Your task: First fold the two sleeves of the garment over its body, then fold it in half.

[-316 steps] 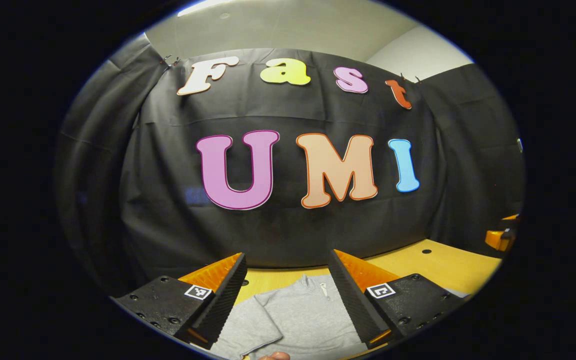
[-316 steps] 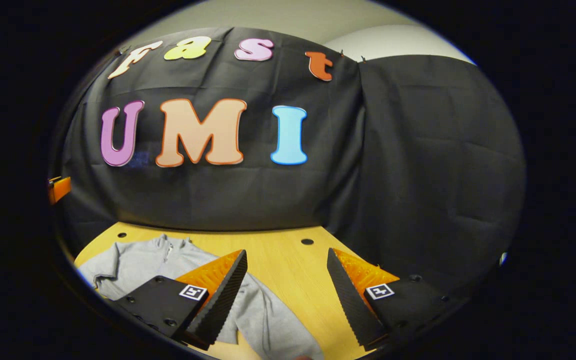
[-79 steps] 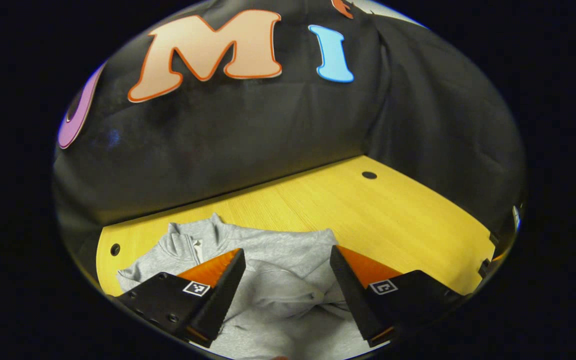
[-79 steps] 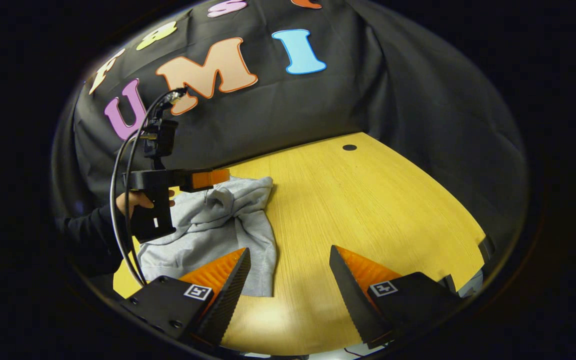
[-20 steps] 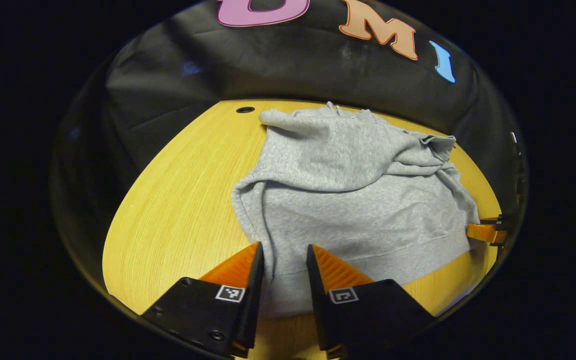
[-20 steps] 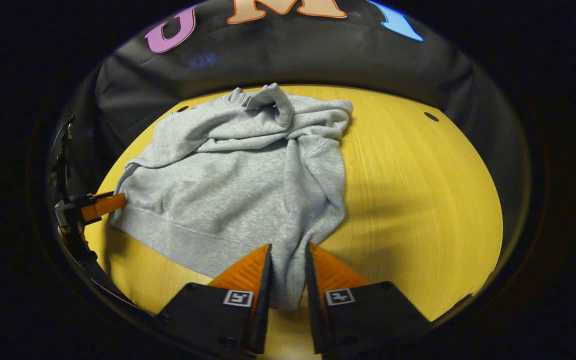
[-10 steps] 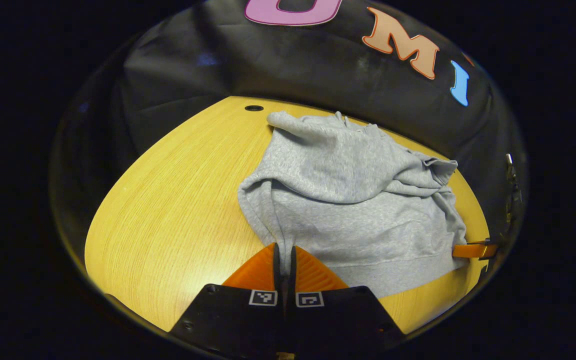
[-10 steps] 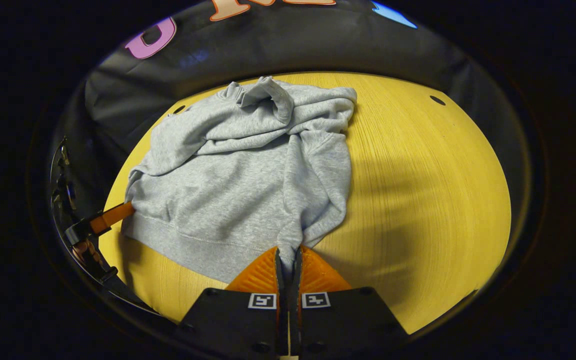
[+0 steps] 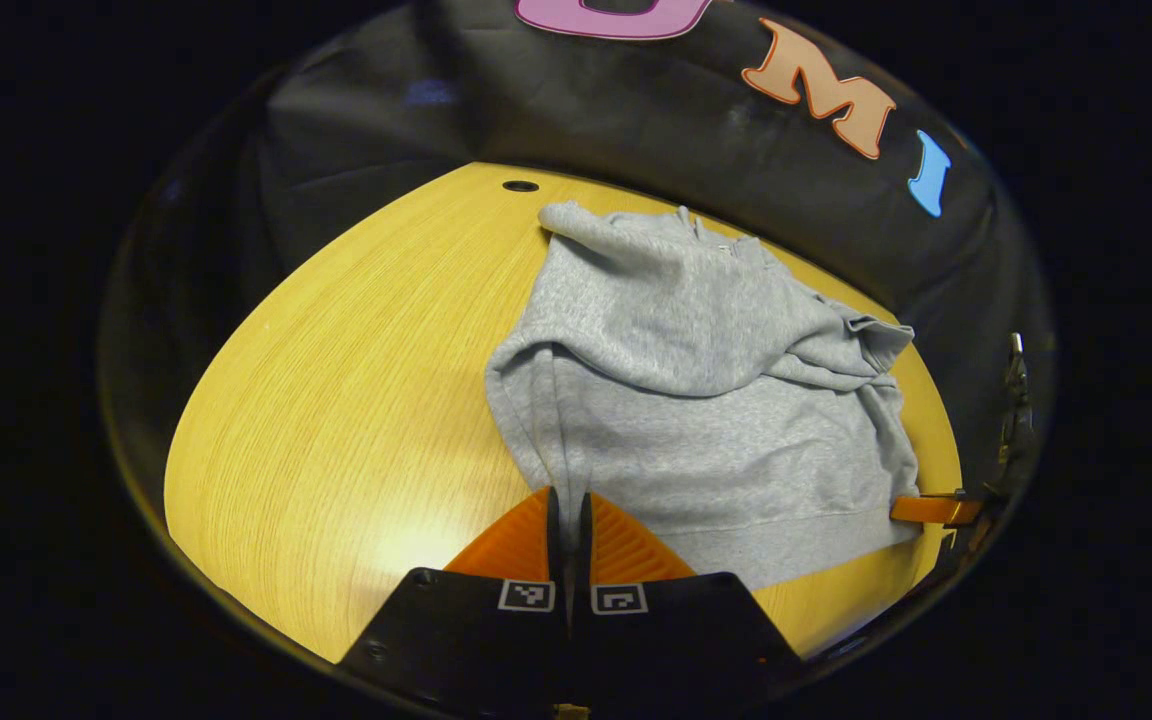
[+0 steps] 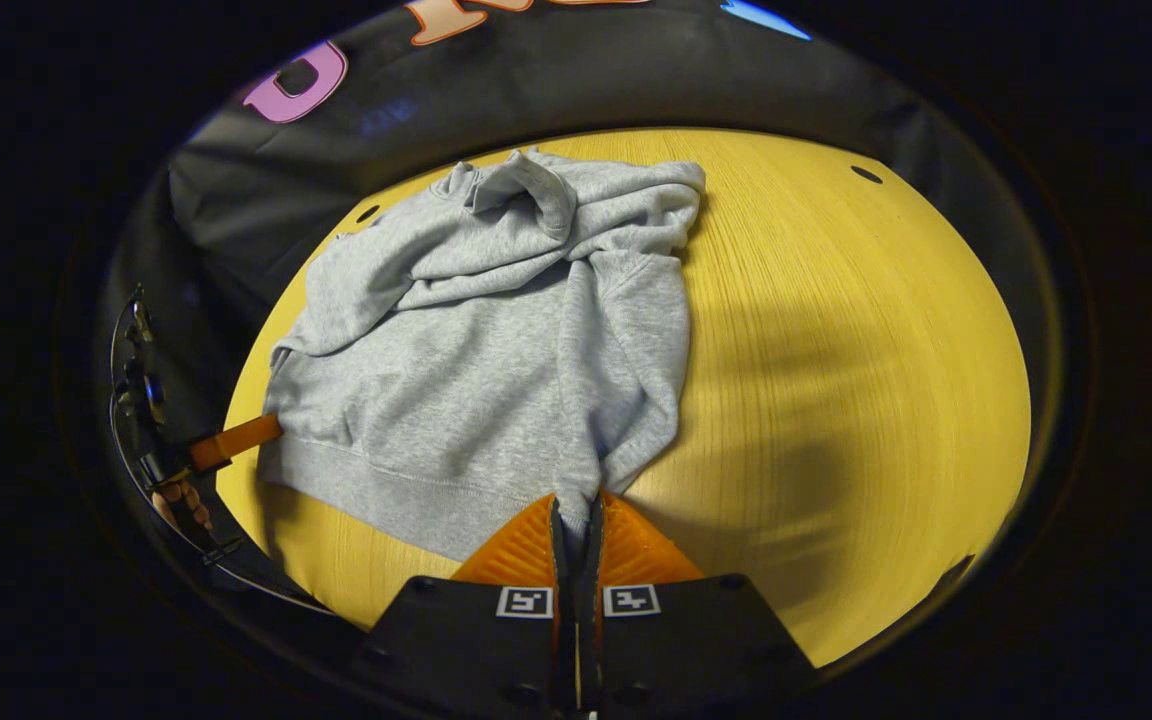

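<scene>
Grey sweatshirt [image 9: 706, 400] on the wooden table [image 9: 336, 400], pinched at both near hem corners

Largest first: the table top is bare wood around the cloth, with small dark holes [image 10: 866, 174] near its far edge and the black booth wall close behind, so nothing looks to block a fold away from the person; the garment lies with its sleeves bunched over the chest near the collar and reads as soft, limp, fairly thick fleece that will likely sag and drag unless lifted evenly by the ribbed hem; the left gripper [image 9: 568, 510] and right gripper [image 10: 576, 515] each have their fingers closed on a hem corner
</scene>
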{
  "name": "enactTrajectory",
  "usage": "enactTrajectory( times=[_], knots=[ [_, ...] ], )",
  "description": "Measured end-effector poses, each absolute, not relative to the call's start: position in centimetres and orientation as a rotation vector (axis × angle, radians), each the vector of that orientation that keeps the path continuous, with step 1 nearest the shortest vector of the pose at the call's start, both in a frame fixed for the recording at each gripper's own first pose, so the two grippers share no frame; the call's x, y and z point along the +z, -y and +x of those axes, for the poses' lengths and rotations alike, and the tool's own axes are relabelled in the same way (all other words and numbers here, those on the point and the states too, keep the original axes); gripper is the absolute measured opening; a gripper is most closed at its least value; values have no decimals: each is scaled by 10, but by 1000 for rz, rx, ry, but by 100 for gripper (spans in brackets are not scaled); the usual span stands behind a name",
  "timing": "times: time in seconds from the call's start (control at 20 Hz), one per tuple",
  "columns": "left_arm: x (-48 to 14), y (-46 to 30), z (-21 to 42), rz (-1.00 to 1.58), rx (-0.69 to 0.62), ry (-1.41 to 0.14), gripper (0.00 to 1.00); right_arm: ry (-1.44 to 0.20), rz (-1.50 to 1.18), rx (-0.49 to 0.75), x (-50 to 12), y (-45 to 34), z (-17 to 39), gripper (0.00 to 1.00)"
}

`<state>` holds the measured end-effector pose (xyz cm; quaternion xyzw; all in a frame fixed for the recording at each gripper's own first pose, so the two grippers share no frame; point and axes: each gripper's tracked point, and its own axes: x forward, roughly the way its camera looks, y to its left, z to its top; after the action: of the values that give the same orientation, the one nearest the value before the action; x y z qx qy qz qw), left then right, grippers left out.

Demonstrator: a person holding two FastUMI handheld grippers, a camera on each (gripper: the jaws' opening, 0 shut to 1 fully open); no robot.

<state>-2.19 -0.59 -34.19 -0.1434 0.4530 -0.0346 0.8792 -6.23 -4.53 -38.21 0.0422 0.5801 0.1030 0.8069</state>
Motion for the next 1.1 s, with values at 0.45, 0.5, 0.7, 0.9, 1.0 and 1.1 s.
enactTrajectory(
  times=[0.45,0.5,0.7,0.9,1.0,1.1],
  knots=[
    [-291,7,6,-326,-114,-860,0,-1095,237,242,-322,28,-32,4],
    [-284,8,10,-333,-118,-848,0,-1085,257,243,-315,27,-26,4],
    [-258,8,31,-340,-130,-797,0,-1035,323,231,-292,27,-2,4],
    [-240,8,51,-346,-140,-754,0,-994,403,221,-272,29,25,4],
    [-236,9,62,-349,-141,-743,0,-980,450,218,-262,28,39,4],
    [-231,9,75,-354,-144,-739,0,-970,486,200,-258,29,58,4]
  ],
)
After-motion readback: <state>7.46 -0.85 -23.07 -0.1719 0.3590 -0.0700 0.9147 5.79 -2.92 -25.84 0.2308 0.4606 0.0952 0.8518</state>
